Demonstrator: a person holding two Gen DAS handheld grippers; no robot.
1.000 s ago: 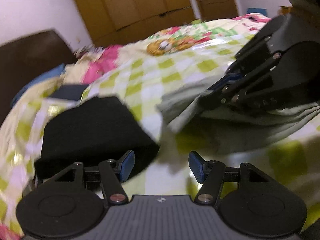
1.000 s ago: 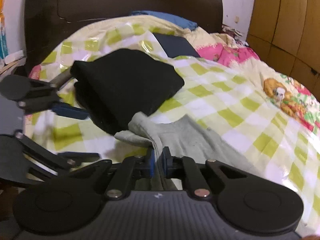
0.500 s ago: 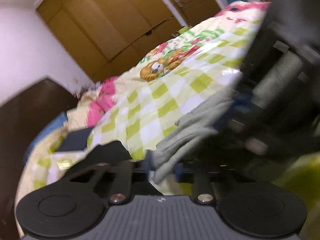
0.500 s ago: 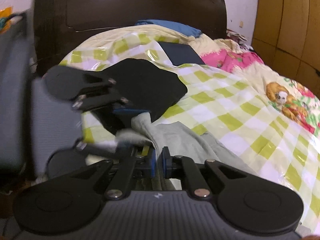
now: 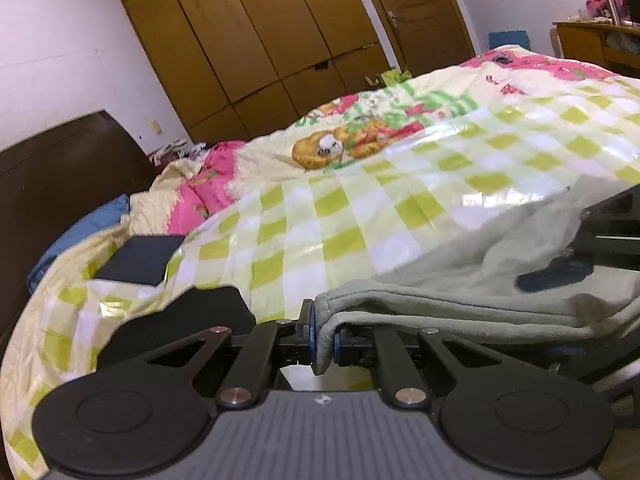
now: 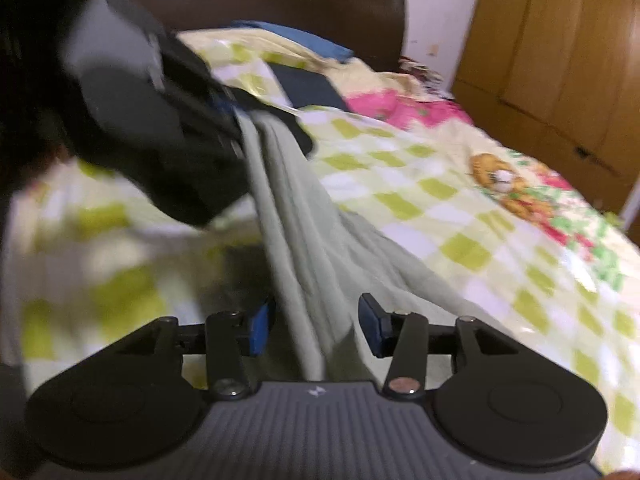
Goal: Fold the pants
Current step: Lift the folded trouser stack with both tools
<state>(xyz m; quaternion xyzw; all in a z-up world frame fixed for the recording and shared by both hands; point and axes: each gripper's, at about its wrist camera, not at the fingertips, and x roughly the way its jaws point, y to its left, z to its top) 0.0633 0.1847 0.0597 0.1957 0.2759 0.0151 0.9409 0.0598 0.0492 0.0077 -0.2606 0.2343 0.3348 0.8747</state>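
So the left gripper (image 5: 323,338) is clamped tight on a hemmed edge of the grey pants (image 5: 460,280), fabric pinched right between the blue pads, and the cloth runs off to the right from there, lifted a bit above the bed (image 5: 360,208). The right gripper (image 6: 316,328) is letting go: its jaws are opening, and the pants still pass between the pads, but neither pad looks pressed on them now. In the right wrist view the grey pants stretch as a ridged band from between those pads up to the left gripper, which shows there as a blurry dark mass in the upper left. The rest of the pants lie draped over the checkered green and white bedspread near the bed's near edge. A folded black garment (image 5: 188,320) sits on the bedspread just behind the left gripper, and a dark flat folded item (image 5: 140,260) lies farther toward the brown headboard (image 5: 60,176), close to a blue pillow (image 5: 80,232). Wooden wardrobe (image 5: 260,40) along the far wall.
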